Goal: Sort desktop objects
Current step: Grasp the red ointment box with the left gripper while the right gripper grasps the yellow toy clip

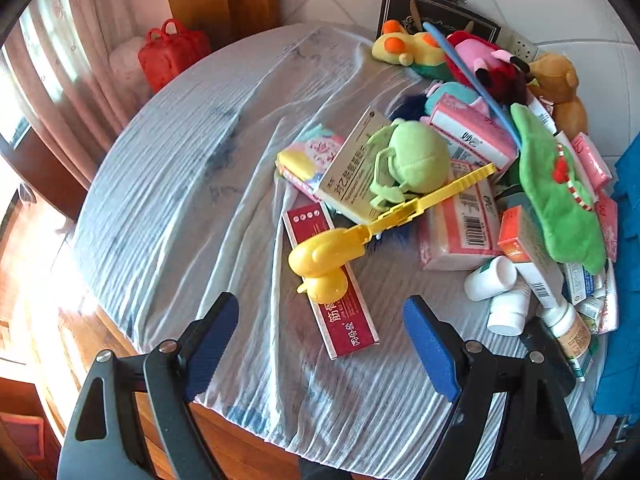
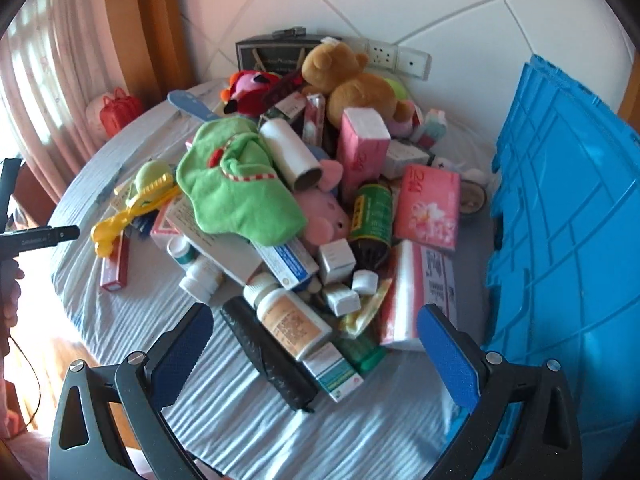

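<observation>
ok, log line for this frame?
stage: approach | left gripper: jaws open, empty, above red box | right gripper: jaws open, empty, over pile | blue crate: right

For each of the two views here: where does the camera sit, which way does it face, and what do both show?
Left wrist: on the left gripper, tilted down at the pile's left edge, nearest the yellow duck tongs; its own open fingers show.
Right wrist: on the right gripper, tilted down at the pile's front beside the blue crate; its open fingers show.
Shared: green plush, the tongs, brown teddy bear.

Two wrist fisheyes angled steeply down, near, sharing the cluttered pile (image 1: 460, 184) on the round table (image 2: 240, 412).
</observation>
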`<state>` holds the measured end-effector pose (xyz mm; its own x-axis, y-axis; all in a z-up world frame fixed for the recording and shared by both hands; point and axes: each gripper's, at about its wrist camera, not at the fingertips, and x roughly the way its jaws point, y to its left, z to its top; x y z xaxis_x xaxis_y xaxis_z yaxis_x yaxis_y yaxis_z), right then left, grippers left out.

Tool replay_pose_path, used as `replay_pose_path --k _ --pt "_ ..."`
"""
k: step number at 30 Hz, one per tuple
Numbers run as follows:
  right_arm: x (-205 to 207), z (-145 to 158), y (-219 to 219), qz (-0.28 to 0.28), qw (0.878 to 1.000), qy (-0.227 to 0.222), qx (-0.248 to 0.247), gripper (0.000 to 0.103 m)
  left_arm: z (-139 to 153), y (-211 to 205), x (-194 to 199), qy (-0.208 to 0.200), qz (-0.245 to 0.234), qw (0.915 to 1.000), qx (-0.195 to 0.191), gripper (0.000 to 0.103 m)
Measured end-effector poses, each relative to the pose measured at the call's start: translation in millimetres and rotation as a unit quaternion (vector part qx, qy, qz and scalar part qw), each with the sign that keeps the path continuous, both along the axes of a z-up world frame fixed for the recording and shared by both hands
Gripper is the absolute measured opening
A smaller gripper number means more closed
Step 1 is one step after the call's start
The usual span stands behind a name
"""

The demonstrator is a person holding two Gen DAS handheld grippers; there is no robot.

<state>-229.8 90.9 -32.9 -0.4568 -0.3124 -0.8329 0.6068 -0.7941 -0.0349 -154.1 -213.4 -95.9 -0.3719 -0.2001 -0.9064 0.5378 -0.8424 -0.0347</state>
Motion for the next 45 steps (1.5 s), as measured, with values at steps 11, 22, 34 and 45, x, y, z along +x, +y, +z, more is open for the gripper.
replay_pose_path --k 11,22,34,45 --pt "-7.3 -52.5 7.0 -0.03 0.996 -0.066 0.043 0.103 -76.4 1.7 -28.1 -0.025 0.012 0.9986 0.044 0.084" --pt "-2.1 -71.2 -30.0 -0.004 0.994 -0.085 0.061 0.103 -84.2 -10.5 1.7 -0.022 -0.017 0.9988 0.04 0.044" --pt "14.9 -86.7 -104.9 0.073 0.989 -0.119 0.04 0.103 -78.3 -38.4 62.9 -0.025 -0.023 0.9993 0.014 0.044" --pt "52.5 -71.0 -269.8 0.244 0.968 -0.041 0.038 0.053 -77.3 -64.7 63.3 -0.005 -0.017 0.9996 0.021 0.044"
